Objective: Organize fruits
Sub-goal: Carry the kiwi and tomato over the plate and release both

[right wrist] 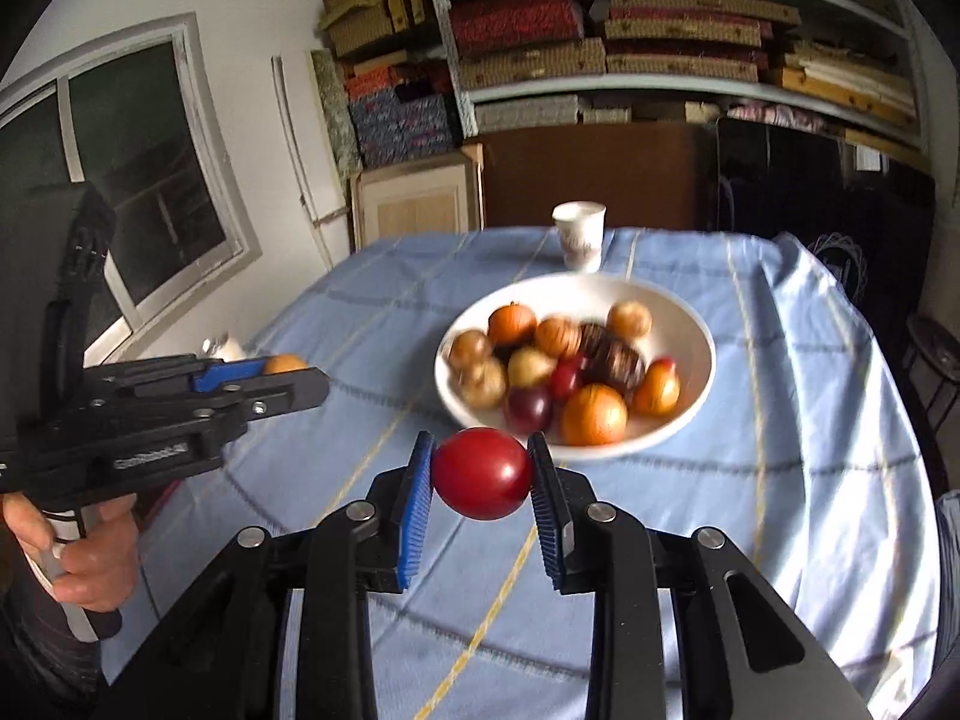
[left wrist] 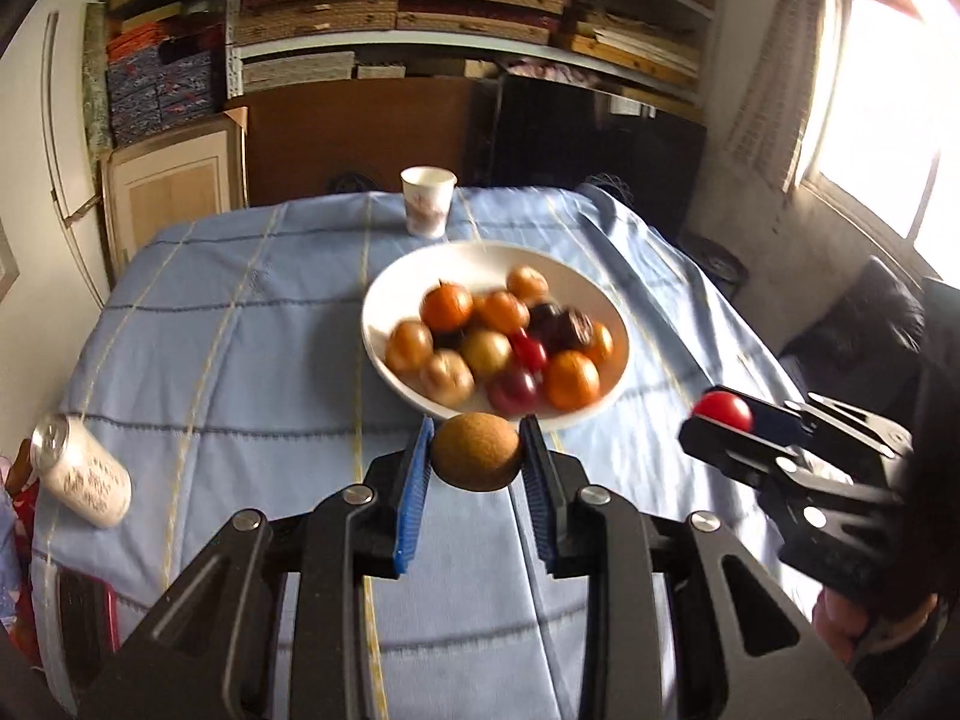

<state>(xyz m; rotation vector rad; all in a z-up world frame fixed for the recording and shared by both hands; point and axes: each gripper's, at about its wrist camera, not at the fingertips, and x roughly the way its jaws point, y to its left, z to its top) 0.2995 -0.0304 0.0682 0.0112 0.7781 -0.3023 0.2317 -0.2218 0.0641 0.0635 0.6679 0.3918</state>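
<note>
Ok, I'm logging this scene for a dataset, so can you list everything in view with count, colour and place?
bowl: one, white, centre of table, holding mixed orange, tan, red and dark fruits; count blurred.
kiwi: one, brown, between left gripper fingers.
red fruit: one, red, between right gripper fingers.
paper cup: one, white, upright behind bowl.
can: one, white, lying at table's left edge.
tablecloth: one, light blue, striped, covering table.
shelves: stacked boxes, back wall.
left gripper: black, blue pads, shut on kiwi.
right gripper: black, blue pads, shut on red fruit.
</note>
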